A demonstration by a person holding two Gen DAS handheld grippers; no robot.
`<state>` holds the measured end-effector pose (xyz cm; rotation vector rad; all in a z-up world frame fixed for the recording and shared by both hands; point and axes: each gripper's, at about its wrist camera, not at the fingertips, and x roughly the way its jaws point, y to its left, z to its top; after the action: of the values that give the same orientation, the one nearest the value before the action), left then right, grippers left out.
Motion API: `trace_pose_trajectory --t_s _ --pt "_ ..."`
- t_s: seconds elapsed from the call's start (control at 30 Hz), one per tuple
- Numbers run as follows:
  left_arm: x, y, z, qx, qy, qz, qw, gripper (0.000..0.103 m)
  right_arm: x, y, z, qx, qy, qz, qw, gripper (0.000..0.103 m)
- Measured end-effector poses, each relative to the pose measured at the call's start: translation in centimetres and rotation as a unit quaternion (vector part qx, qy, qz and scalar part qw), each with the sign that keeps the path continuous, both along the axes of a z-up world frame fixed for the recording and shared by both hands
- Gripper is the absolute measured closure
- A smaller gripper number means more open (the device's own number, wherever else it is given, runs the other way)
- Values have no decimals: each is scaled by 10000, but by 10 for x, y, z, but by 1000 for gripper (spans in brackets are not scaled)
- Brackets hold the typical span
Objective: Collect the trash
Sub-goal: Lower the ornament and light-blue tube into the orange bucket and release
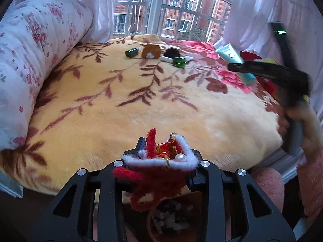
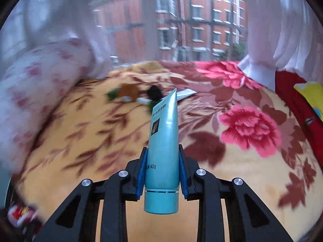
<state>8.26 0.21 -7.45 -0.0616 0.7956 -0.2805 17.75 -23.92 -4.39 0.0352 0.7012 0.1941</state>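
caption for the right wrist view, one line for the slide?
Right gripper shut on a teal tube, cap toward the camera, above a floral blanket with more small items lying farther back by the window.

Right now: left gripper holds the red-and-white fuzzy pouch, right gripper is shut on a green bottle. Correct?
Not quite. The right gripper is shut on a teal tube, cap toward the camera, as the right wrist view shows. The left gripper does hold the red-and-white fuzzy pouch.

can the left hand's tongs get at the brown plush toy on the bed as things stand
Probably not yet. The left tongs are already shut on a red and white fuzzy pouch, so they have no free grip. The bedspread between them and the brown plush toy lies bare, so the path itself looks free.
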Motion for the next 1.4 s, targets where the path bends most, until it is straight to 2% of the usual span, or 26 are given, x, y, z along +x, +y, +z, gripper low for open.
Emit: trace_pose_trajectory --t_s 0.13,0.2,0.33,0.4,0.53,0.6,0.67,0.73,0.77,0.8,0.83,0.87,1.07,1.17,1.3,1.4 --pt "-27 -12 0 154 1 -203 9997 70 -85 12 6 108 -13 603 9981 75" --pt "-43 -19 -8 225 169 -421 9987 69 -117 17 0 196 70 838 9963 75" --pt "-68 -29 -36 431 568 -726 9948 69 -174 27 -33 272 493 1208 9911 75" --pt "-76 -34 -57 523 854 -828 9915 69 -193 34 -59 319 887 1332 9866 75" --pt "-80 -40 -100 448 1607 -1006 9808 69 -202 38 -109 286 1533 1251 9798 75" --pt "-77 -43 -124 443 1999 -1047 9732 69 -198 39 -138 352 2012 1138 9723 75" --pt "-73 -47 -148 516 2370 -1049 9645 69 -194 41 -156 322 2279 1047 9675 75" --pt "-74 -52 -164 752 2484 -1064 9599 64 -189 42 -172 328 2550 975 9615 74" --pt "-73 -53 -173 845 2613 -1032 9560 53 -187 41 -179 317 2661 907 9591 72" --pt "-72 -54 -179 870 2744 -1025 9522 42 -186 41 -184 291 2703 855 9585 59" --pt "-71 -53 -185 854 2872 -1030 9485 37 -186 39 -187 224 2669 726 9607 38" --pt "-69 -51 -189 785 2954 -988 9470 35 -186 37 -187 175 2594 619 9636 35" --pt "-70 -39 -191 539 3035 -781 9481 31 -185 23 -184 453 2521 421 9657 35" --pt "-76 -40 -188 585 2973 -810 9495 26 -188 15 -181 611 2508 424 9652 28" --pt "-84 -39 -168 679 2602 -823 9596 25 -190 0 -160 847 2091 275 9738 25" --pt "-86 -34 -135 631 2154 -870 9706 25 -193 -10 -138 1047 1558 180 9821 21"
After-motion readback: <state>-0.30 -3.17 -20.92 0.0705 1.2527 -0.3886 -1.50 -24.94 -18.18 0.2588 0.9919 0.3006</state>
